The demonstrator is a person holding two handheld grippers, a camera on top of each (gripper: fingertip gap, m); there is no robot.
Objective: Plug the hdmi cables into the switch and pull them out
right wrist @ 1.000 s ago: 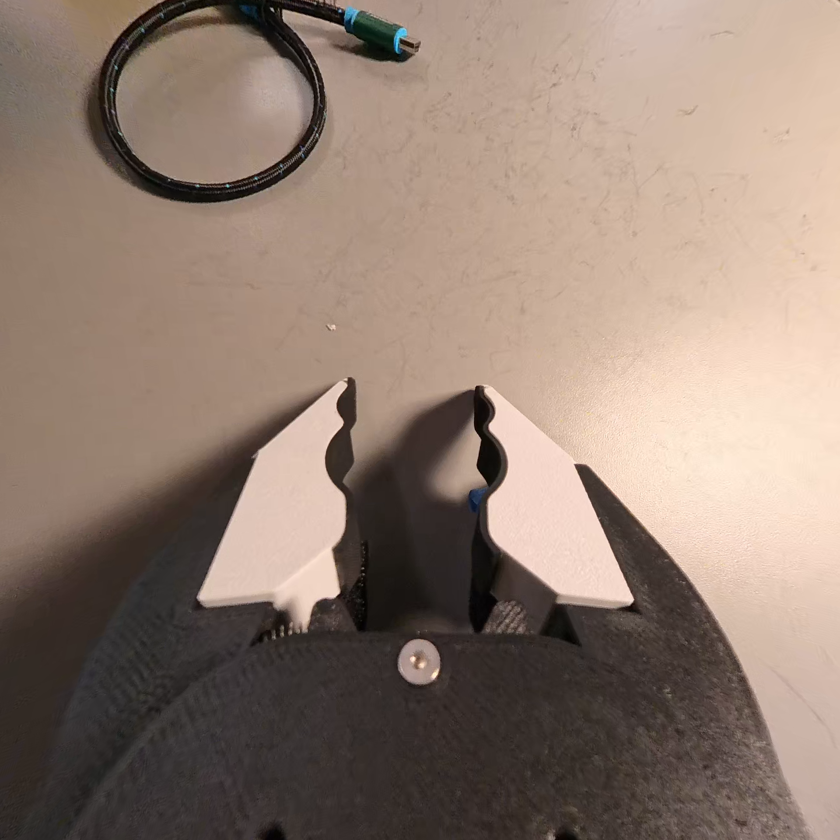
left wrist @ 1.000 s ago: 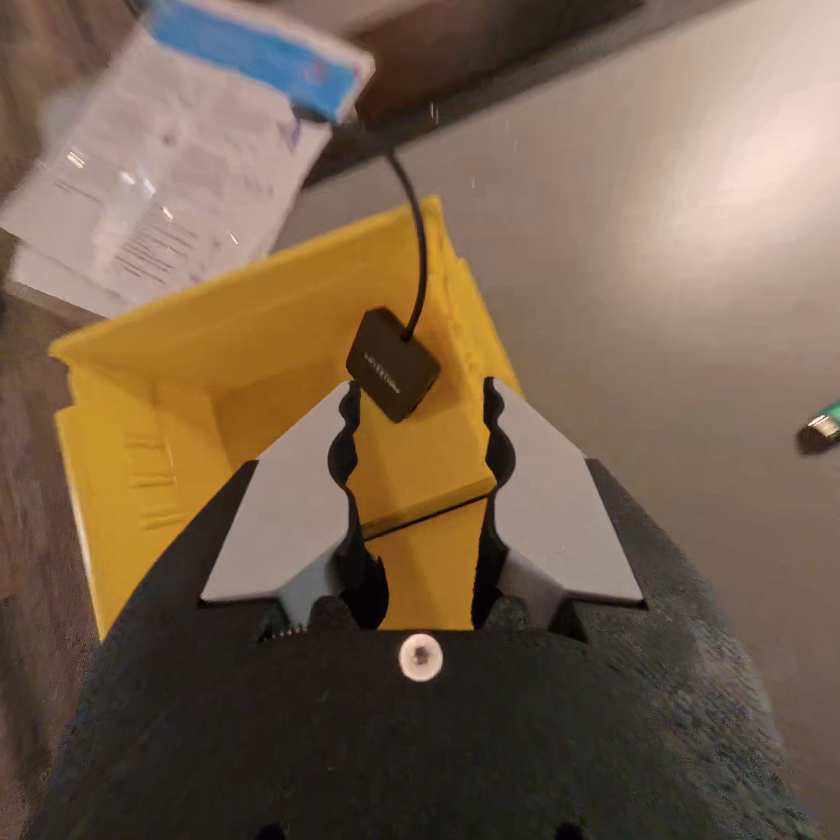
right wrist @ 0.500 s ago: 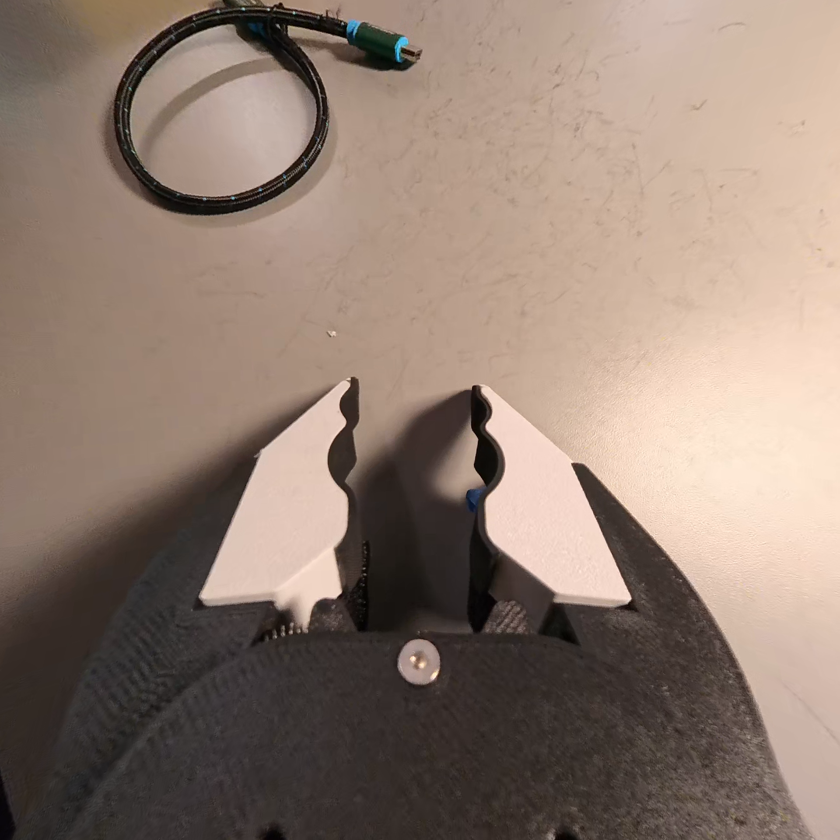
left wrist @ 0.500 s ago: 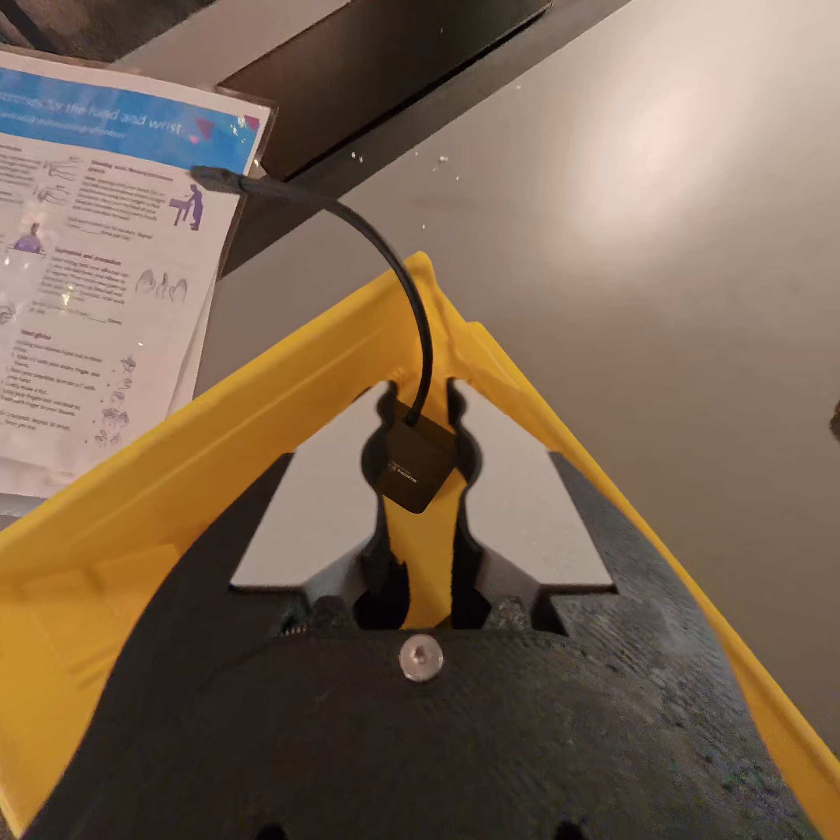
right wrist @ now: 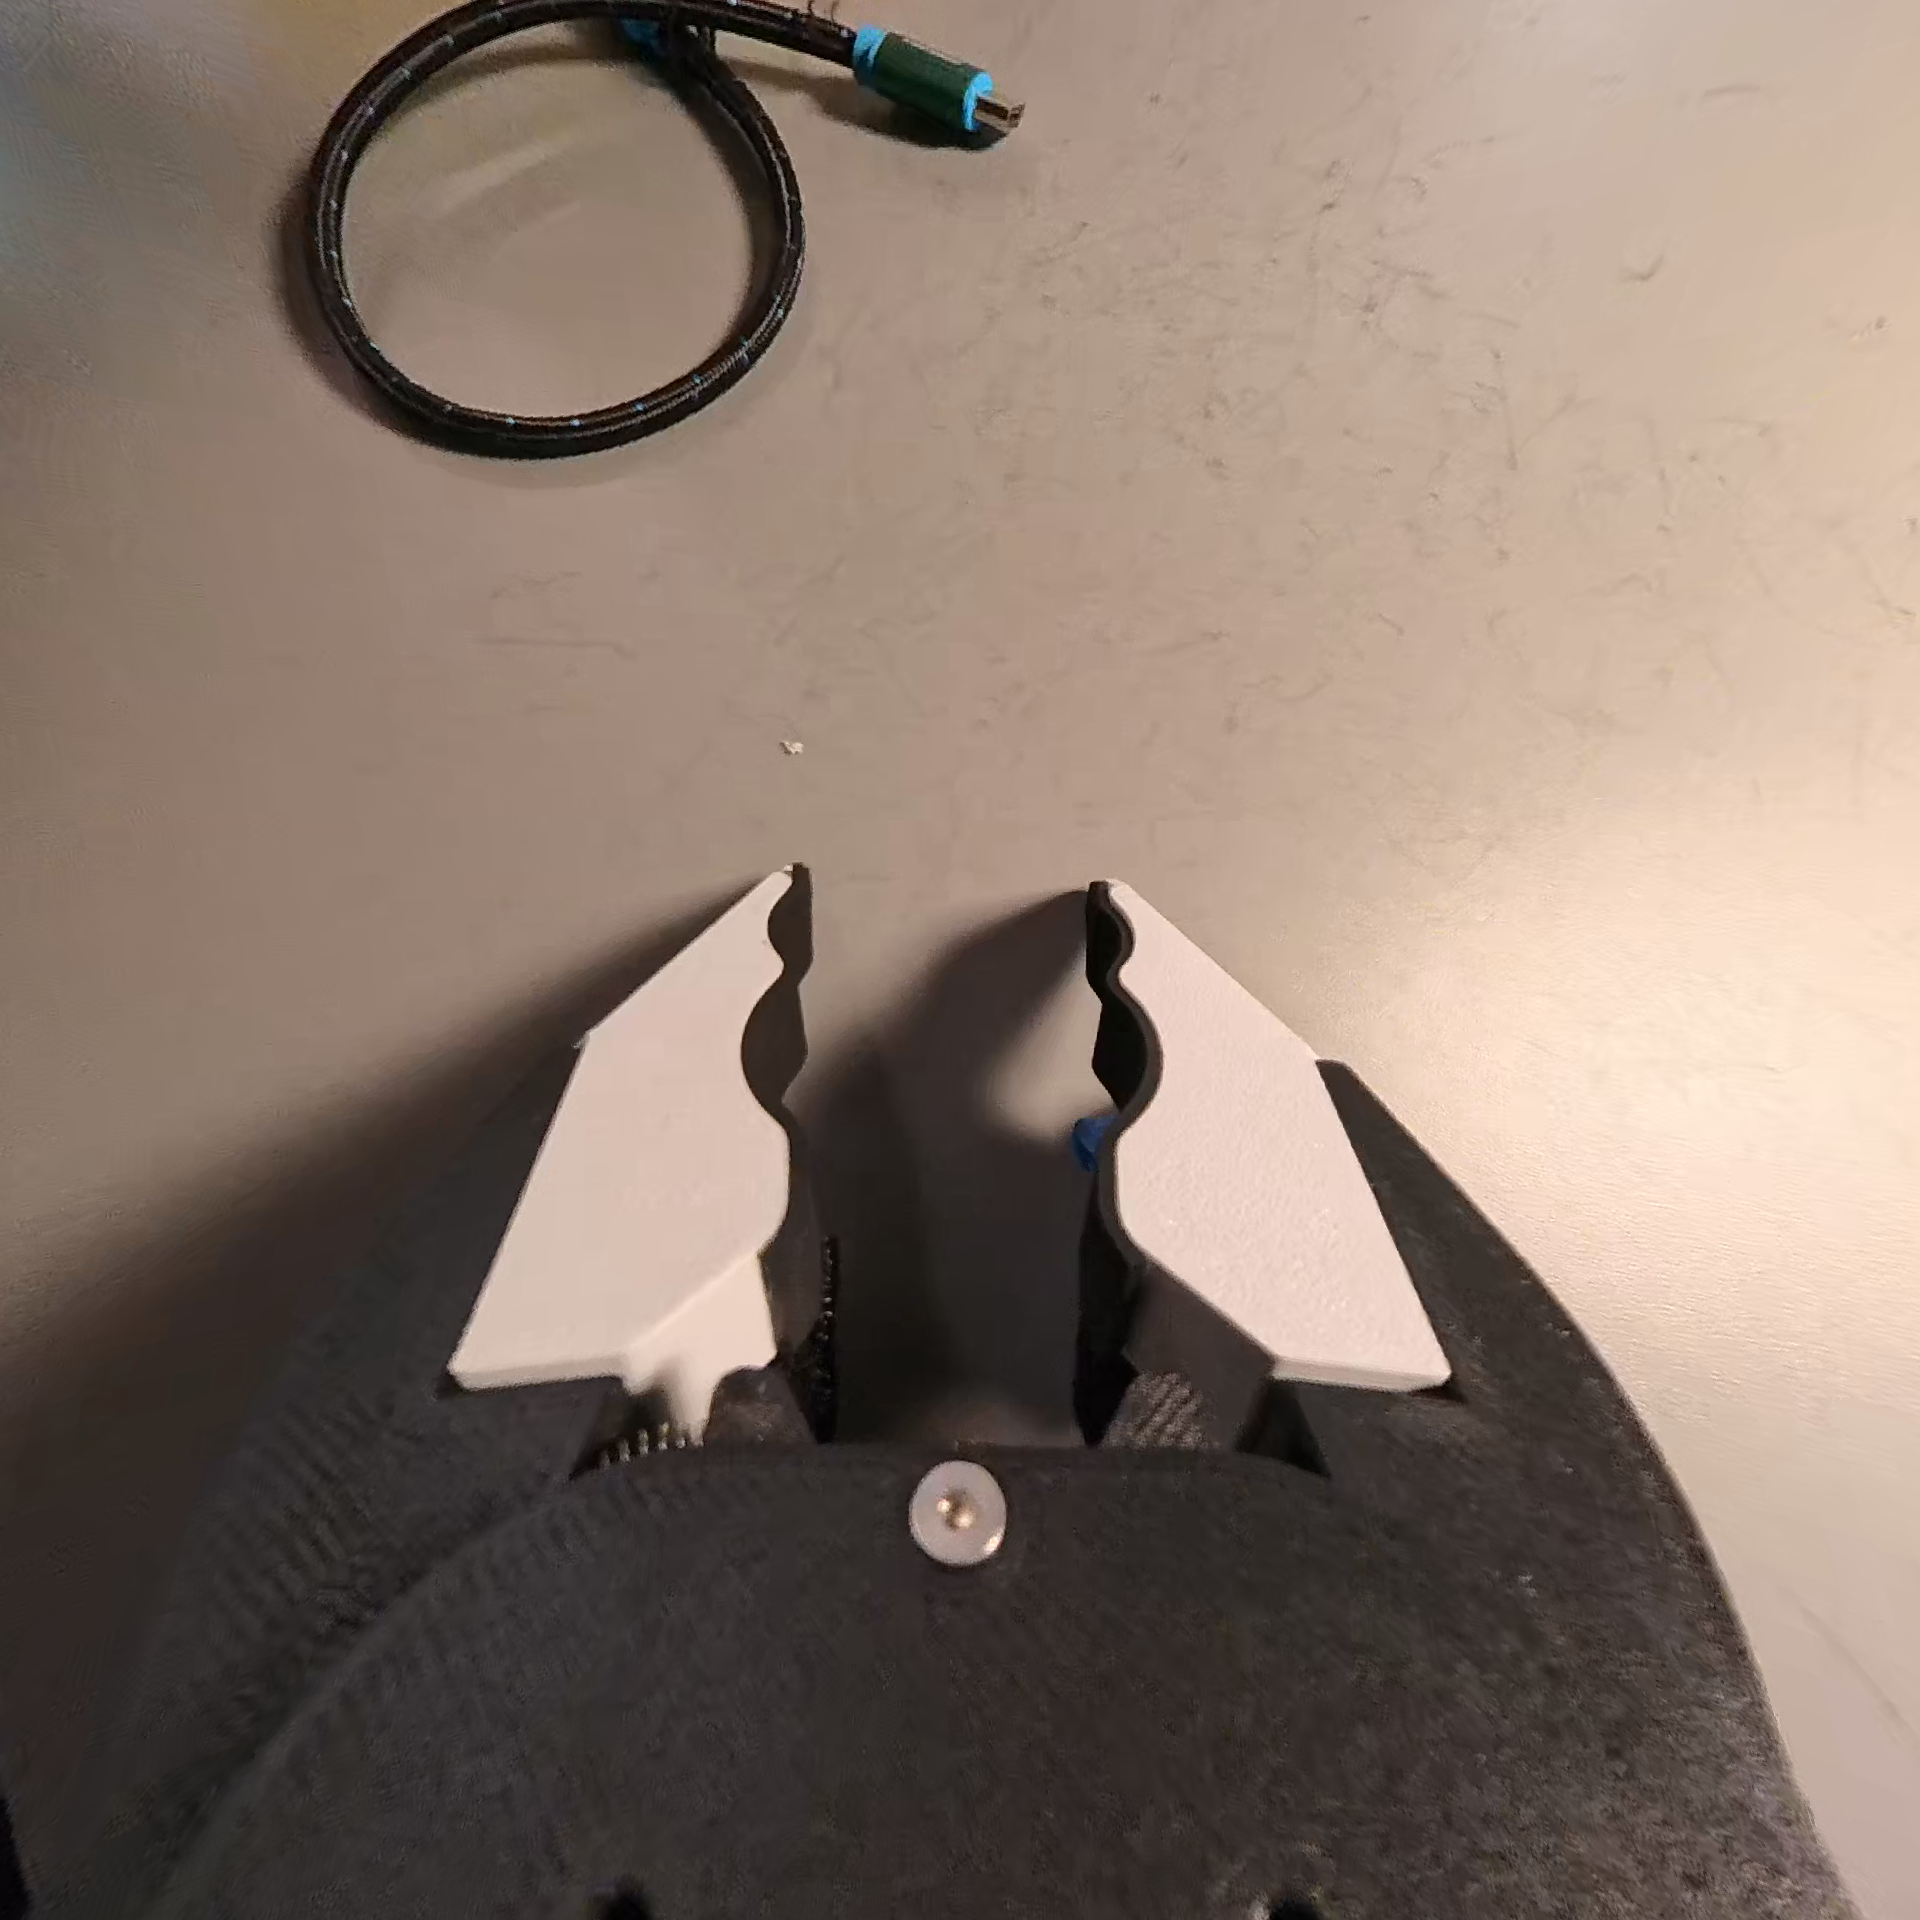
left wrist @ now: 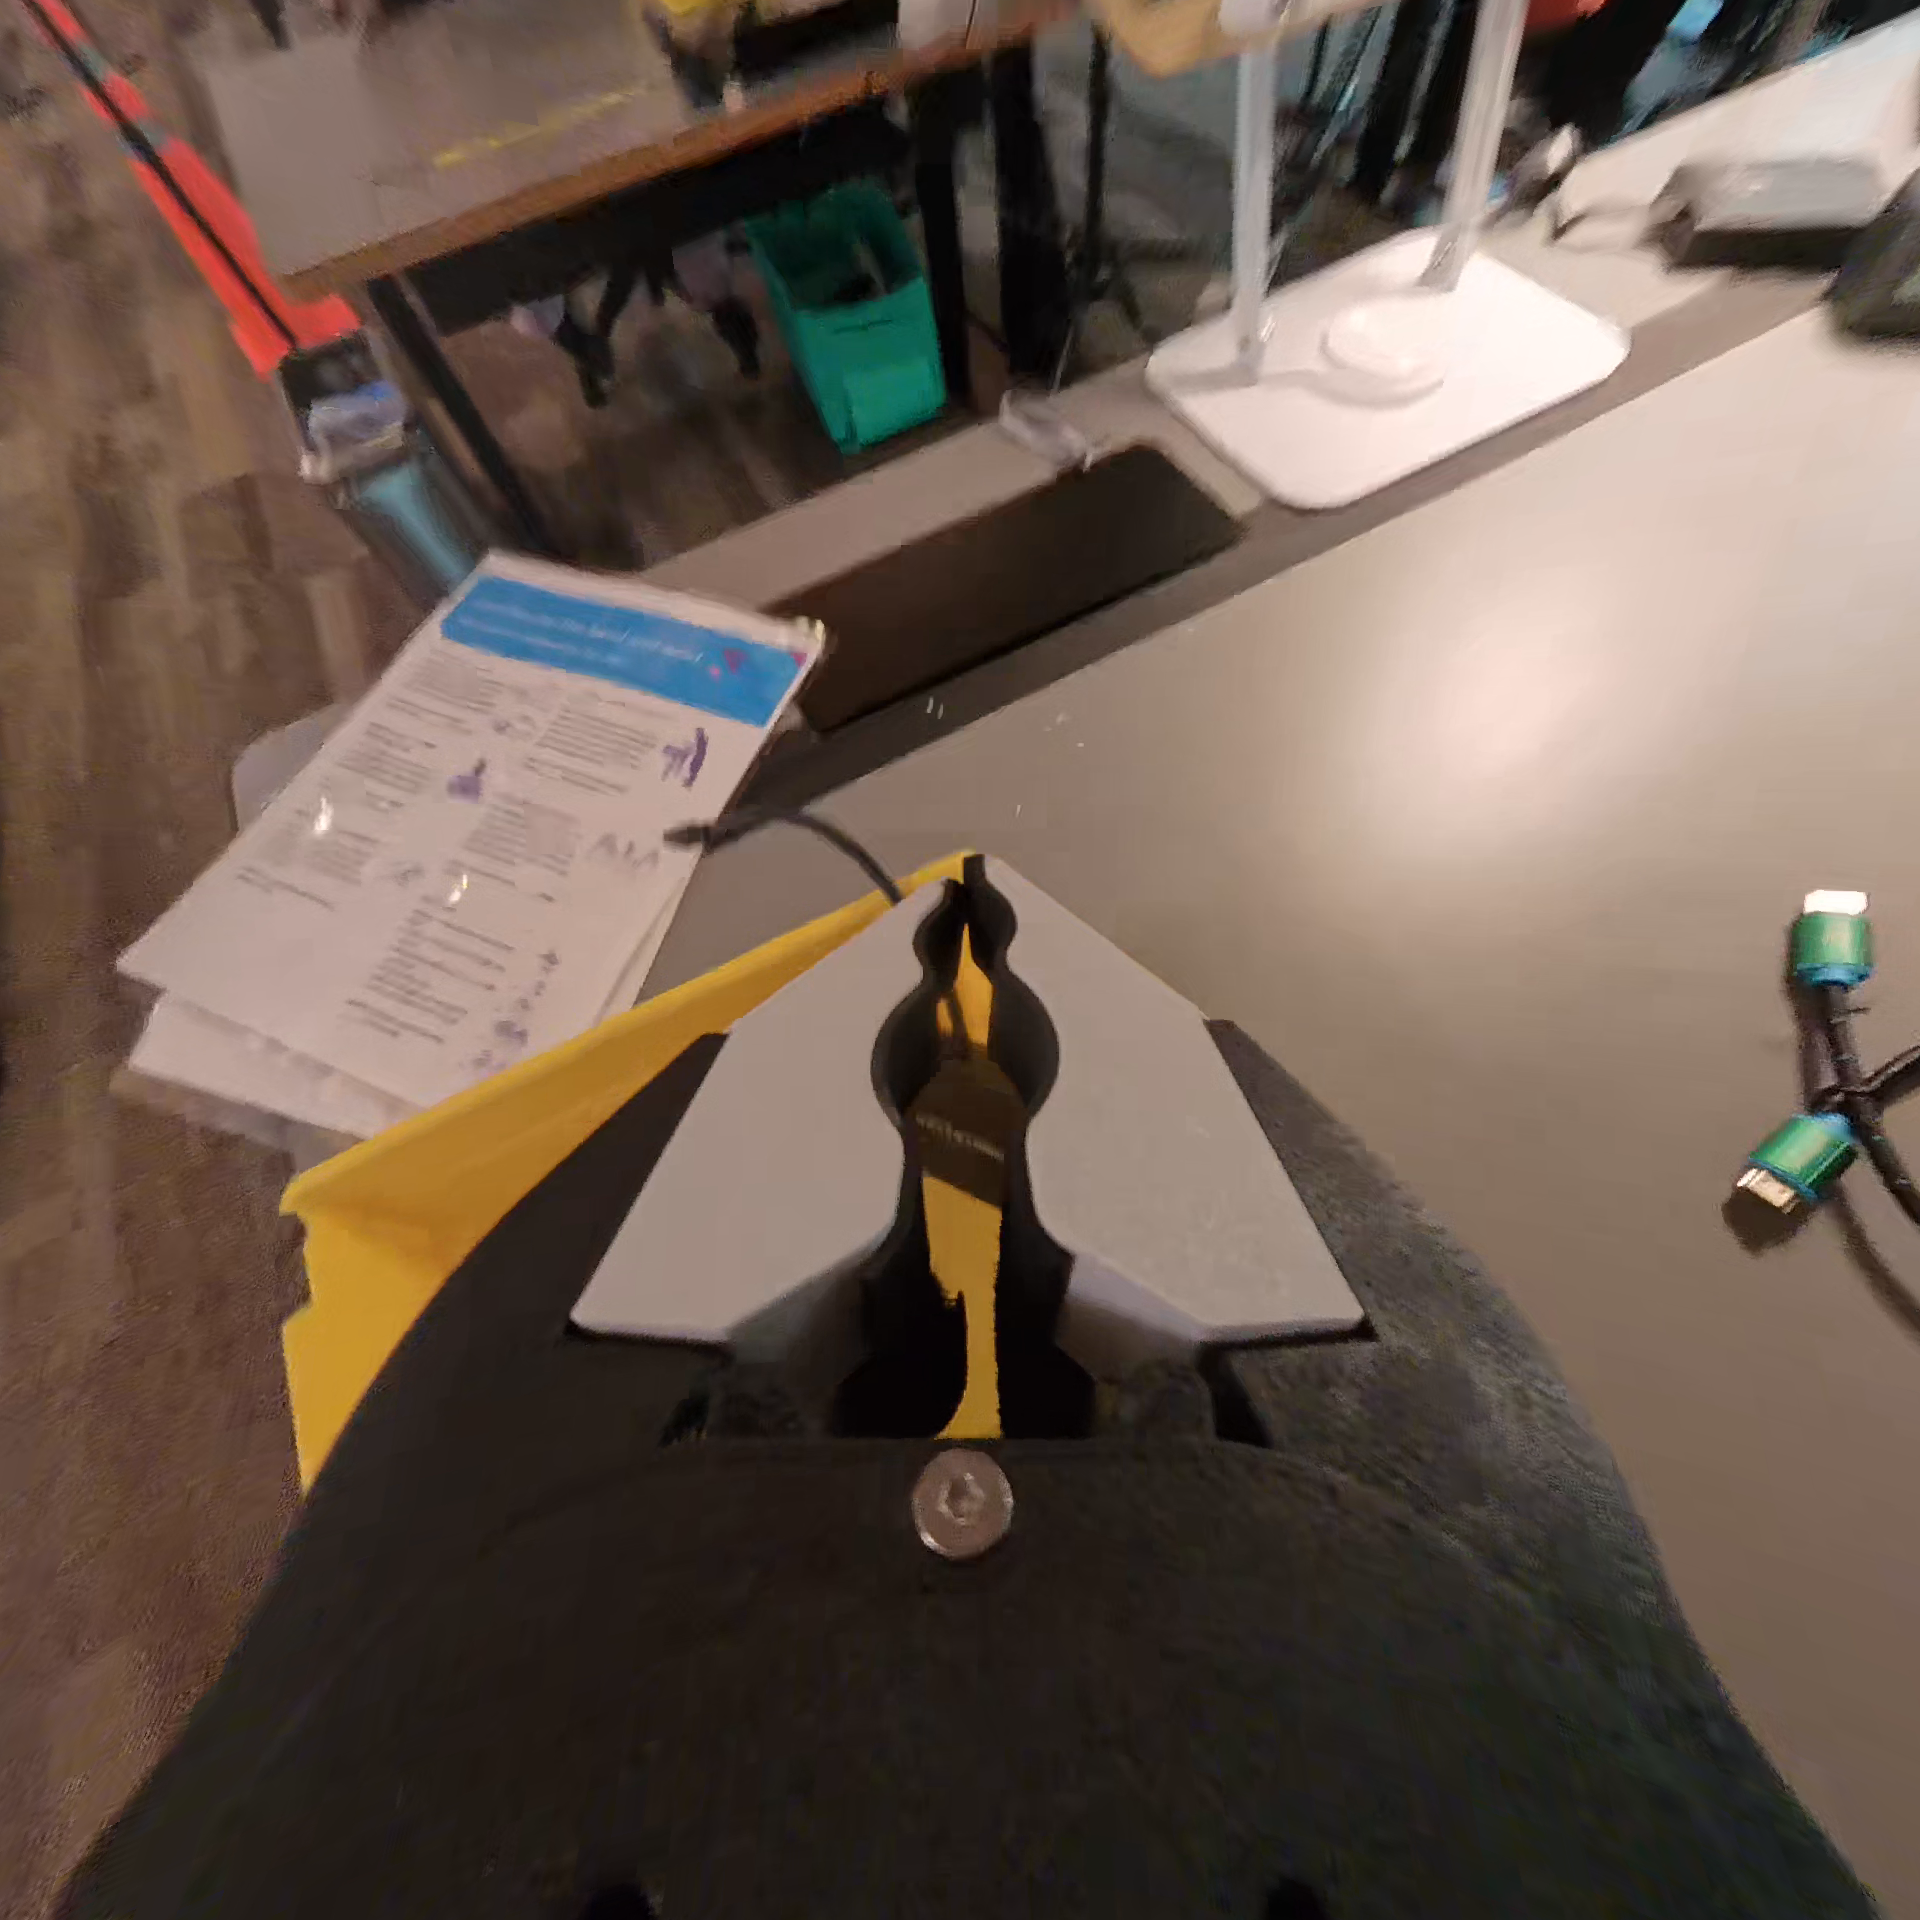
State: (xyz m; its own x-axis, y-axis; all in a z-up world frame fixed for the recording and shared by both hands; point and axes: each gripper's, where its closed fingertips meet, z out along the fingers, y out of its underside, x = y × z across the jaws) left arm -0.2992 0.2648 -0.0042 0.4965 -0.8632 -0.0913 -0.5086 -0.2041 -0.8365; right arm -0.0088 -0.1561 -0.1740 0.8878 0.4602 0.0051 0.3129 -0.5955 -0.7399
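Note:
In the left wrist view my left gripper (left wrist: 964, 891) is shut on the small black HDMI switch (left wrist: 964, 1132), held above the yellow bin (left wrist: 499, 1164); its thin black lead (left wrist: 831, 836) arcs out past the fingertips. Two green-and-blue HDMI plugs (left wrist: 1834, 940) lie on the grey table (left wrist: 1403, 831) at the right. In the right wrist view my right gripper (right wrist: 948, 883) is open and empty just above the table (right wrist: 1351, 520). A coiled braided HDMI cable (right wrist: 540, 239) with a green plug (right wrist: 920, 88) lies ahead, up left.
A stack of printed sheets (left wrist: 468, 831) lies left of the bin at the table's edge. A black slot (left wrist: 997, 582) and a white lamp base (left wrist: 1392, 384) are at the table's far side. Beyond are the floor, another table and a green bin (left wrist: 862, 312). The gap from one gripper's tips to the other's is roughly 55 cm.
My left gripper dropped into the yellow bin, closed on the black switch and has lifted it, tilting up towards the room. My right gripper has stayed open and crept slightly back from the coiled cable.

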